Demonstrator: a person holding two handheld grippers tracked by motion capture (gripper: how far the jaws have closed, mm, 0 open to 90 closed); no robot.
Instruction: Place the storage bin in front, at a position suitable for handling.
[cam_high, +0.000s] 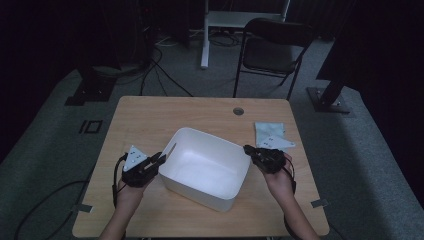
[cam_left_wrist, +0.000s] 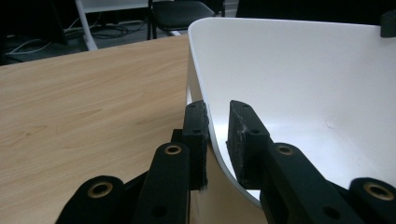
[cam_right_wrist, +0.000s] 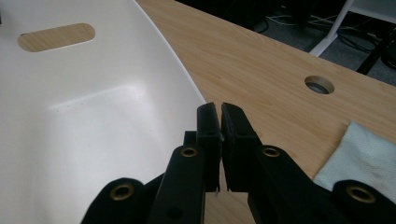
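Your left gripper straddles the rim of the white rectangular plastic tub: one black pad lies against the outside of the wall, the other sits inside with a thin gap showing, so you cannot tell whether it truly clamps. Your right gripper is clenched, pads nearly together, just beside the tub's opposite rim, with nothing visible between them. The tub sits on the light wooden table between both grippers. A pale folded cloth lies beyond the tub's right side.
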